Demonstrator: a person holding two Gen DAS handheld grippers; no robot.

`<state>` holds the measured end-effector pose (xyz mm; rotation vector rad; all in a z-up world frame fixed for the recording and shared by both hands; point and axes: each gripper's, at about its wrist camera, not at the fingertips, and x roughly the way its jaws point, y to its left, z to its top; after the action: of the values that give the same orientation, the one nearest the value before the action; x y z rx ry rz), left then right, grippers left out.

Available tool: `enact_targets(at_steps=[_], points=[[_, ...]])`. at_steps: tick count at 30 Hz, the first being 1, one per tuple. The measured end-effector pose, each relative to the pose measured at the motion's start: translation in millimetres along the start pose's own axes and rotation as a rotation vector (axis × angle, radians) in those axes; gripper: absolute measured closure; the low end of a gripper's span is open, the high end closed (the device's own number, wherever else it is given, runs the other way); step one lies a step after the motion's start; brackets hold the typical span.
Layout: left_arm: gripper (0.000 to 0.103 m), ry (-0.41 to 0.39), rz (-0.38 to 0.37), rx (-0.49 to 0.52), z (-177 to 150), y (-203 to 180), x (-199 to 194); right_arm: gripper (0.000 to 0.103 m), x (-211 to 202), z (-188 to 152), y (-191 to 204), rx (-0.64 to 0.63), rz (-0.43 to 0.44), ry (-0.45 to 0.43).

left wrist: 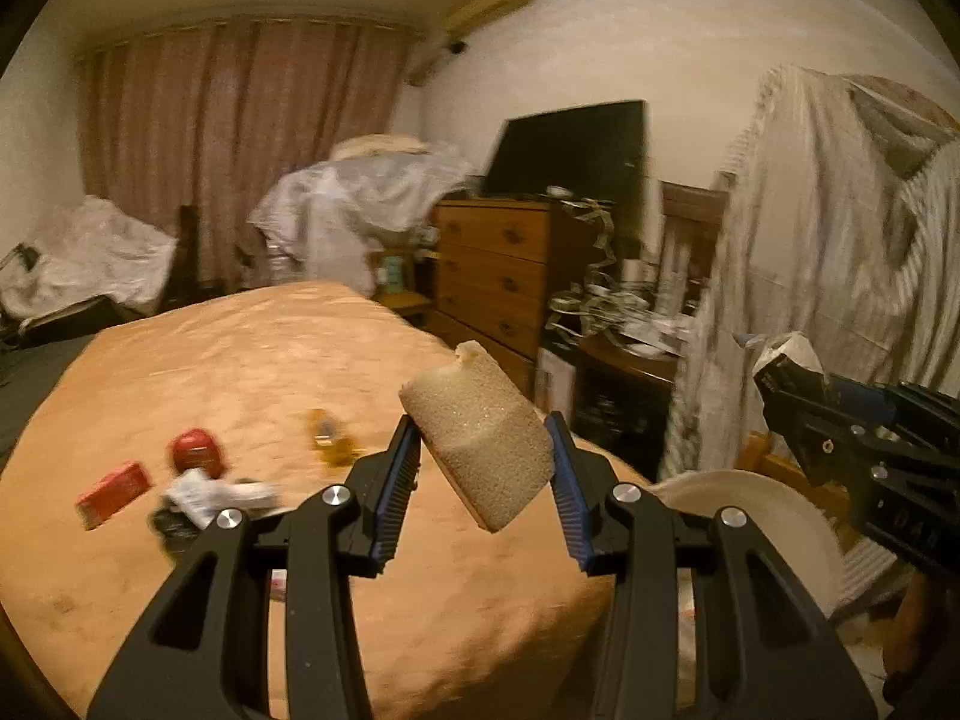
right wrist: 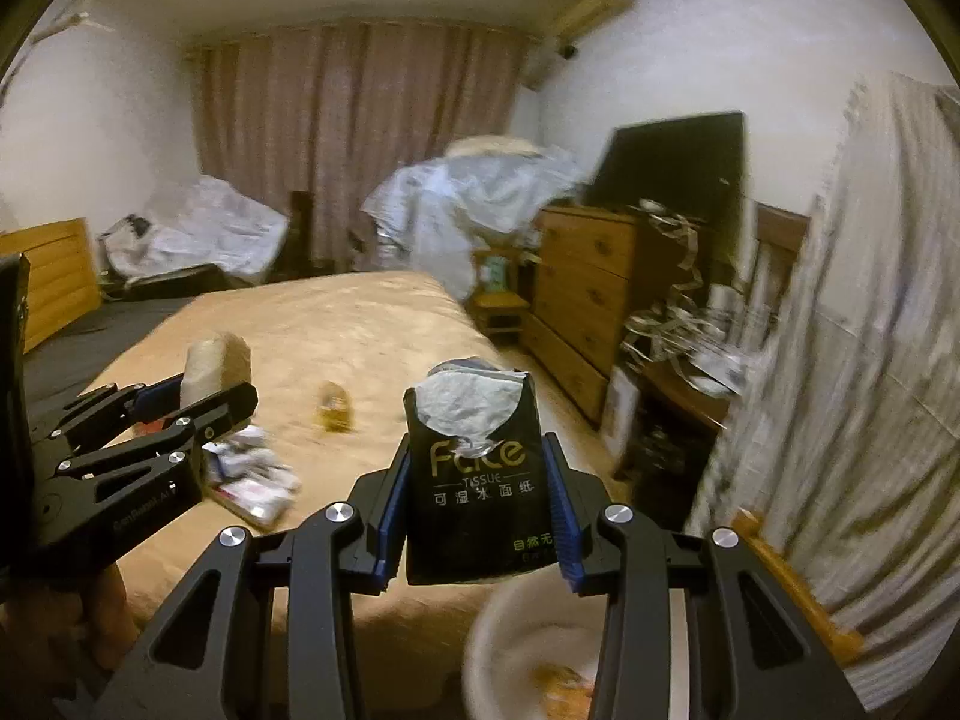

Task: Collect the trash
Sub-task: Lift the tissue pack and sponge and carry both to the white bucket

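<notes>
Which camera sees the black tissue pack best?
The right wrist view: the black tissue pack fills its middle, label readable, clamped in the right gripper. The left wrist view shows only its torn top, far right.

Over the bed the far half of the orange cover lies bare, open room for a pass, while the near part carries scattered wrappers and a small bottle. To the right the way narrows: a wooden dresser, a cluttered low counter and hanging striped cloth crowd the aisle, with a pale bin low beside the bed
</notes>
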<state>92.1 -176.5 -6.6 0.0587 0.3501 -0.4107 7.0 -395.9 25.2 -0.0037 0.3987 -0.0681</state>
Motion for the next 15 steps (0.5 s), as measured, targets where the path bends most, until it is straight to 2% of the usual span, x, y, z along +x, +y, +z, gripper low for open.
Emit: enact_targets(at_steps=[3,8,13,15], points=[[0.062,0.021,-0.061,0.024,0.9,-28.0,12.7,0.062,0.9,-6.3,-43.4,0.027,-0.048,0.040],[0.062,0.082,-0.167,0.069,-2.9,-73.7,36.7,0.062,13.4,-25.0,-111.8,0.082,-0.075,0.151],[0.062,0.191,-0.251,0.095,-14.6,-108.9,69.7,0.062,38.3,-39.5,-166.7,0.127,-0.068,0.290],[0.062,0.244,-0.276,0.103,-20.6,-117.3,83.8,0.062,54.0,-41.7,-175.8,0.137,-0.057,0.338]])
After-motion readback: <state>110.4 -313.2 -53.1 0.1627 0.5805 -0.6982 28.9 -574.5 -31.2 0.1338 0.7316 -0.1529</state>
